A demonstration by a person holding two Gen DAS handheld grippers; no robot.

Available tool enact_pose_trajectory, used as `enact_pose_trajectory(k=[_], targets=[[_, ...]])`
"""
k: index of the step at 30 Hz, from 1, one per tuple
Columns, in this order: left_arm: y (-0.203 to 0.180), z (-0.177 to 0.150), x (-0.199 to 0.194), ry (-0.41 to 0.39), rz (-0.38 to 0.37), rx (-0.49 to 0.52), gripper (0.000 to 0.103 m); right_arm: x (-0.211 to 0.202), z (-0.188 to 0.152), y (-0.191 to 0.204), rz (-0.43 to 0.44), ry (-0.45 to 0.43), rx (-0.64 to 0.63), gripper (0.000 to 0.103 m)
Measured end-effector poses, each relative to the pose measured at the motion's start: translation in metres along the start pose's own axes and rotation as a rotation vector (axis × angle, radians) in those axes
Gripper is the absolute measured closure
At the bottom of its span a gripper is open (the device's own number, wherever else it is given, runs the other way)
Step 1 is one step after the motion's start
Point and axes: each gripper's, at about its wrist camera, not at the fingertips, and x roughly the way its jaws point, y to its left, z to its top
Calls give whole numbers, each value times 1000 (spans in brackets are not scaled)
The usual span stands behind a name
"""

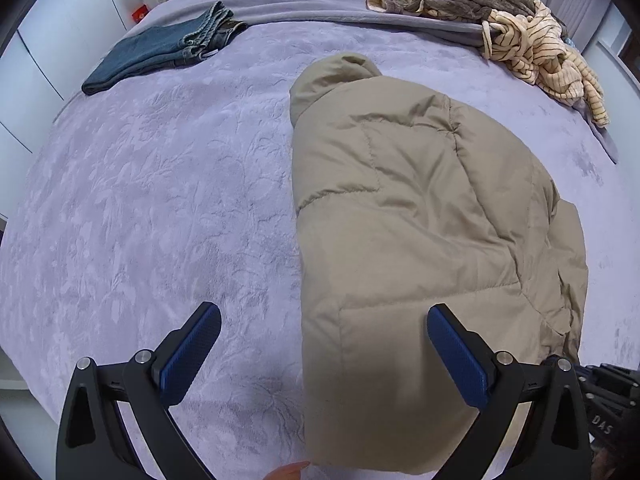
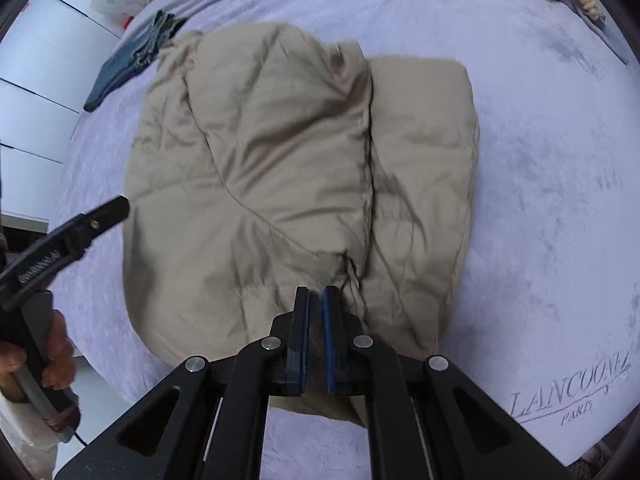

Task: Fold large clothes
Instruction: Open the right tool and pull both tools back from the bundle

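A tan puffer jacket (image 1: 420, 216) lies partly folded on the lavender bed cover (image 1: 160, 200). It also shows in the right wrist view (image 2: 280, 168), with one side folded over the middle. My left gripper (image 1: 324, 316) is open, its jaws wide apart over the jacket's near left edge, holding nothing. It shows in the right wrist view (image 2: 100, 216) at the jacket's left side. My right gripper (image 2: 316, 292) has its jaws nearly closed over the jacket's near hem; a narrow gap shows between the pads, and whether cloth is pinched is unclear.
Folded blue jeans (image 1: 160, 52) lie at the far left of the bed. A heap of striped and brown clothes (image 1: 520, 40) lies at the far right. White cupboards (image 1: 24, 92) stand left of the bed. The bed cover (image 2: 560, 200) carries embroidered lettering near its front right.
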Motion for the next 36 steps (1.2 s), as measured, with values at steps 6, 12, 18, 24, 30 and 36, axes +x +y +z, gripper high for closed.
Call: enact_pose_trajectory(k=[6,12,18,24,30,36], targets=[[10,-22,-13,11,-33,21,0,-5,-19,-4,2,2,42,96],[13,-38,-29,15,-66,42,0,-27,-34,-3,8,-31,82,79],[10,-52,-39,14,-66,71,0,-40,-52,5,1,-44,89,63],[10,-62,-49,8,-64,50,0,-44,-57,13,-9,-43,52,53],[8,-75,-58,5,-31,35,0,-51,-61,13,-2,-65,28,45],[2,-89,-80,-21,0,26,0,-69,-71,8,0,-100,17,39]])
